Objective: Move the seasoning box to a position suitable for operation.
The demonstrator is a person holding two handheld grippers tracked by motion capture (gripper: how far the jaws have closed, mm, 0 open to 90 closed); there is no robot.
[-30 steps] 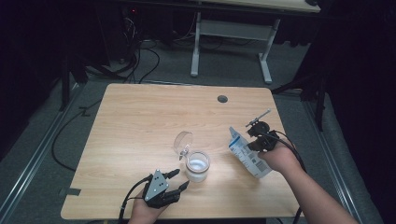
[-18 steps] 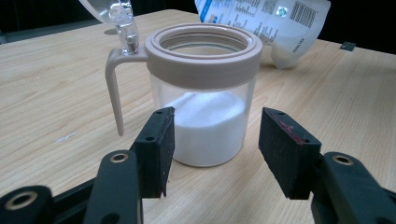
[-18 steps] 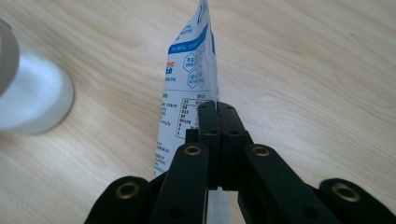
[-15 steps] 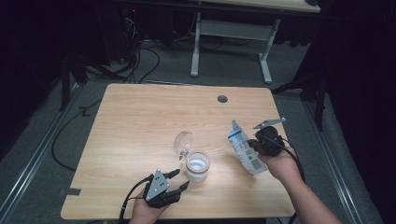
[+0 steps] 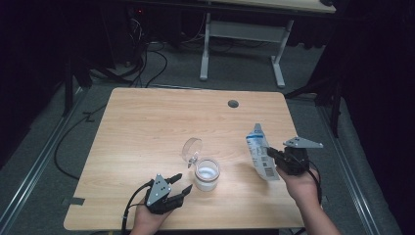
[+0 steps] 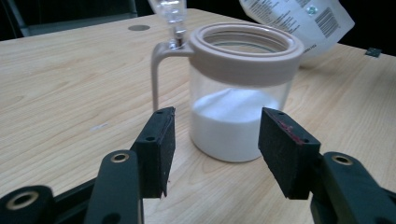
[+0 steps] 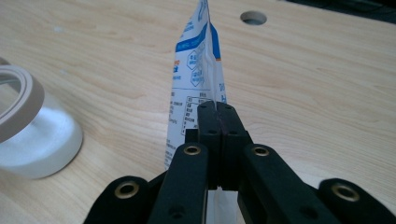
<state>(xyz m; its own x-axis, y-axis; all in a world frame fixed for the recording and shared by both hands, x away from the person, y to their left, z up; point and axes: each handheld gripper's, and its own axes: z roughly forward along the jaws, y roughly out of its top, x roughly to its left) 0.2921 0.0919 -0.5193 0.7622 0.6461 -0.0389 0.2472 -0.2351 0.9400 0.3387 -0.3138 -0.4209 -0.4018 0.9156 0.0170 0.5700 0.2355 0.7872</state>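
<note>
One clear glass jar (image 5: pixel 206 174) with a smooth beige collar, flipped-open lid and white powder inside stands near the wooden table's (image 5: pixel 147 122) front edge, just ahead of the left gripper (image 5: pixel 181 182), whose jaws are spread and empty. The right gripper (image 5: pixel 272 154) pinches one crinkled white-and-blue printed pouch (image 5: pixel 259 152) near the right edge, its jaws pressed together on the thin film. One round hole (image 5: pixel 233 104) sits toward the far edge.

Left gripper (image 6: pixel 215 149) jaws apart, jar (image 6: pixel 240 98) of white powder just beyond, lid (image 6: pixel 170 14) flipped up; white pouch (image 6: pixel 299 21) behind, on table (image 6: pixel 70 79)
</note>
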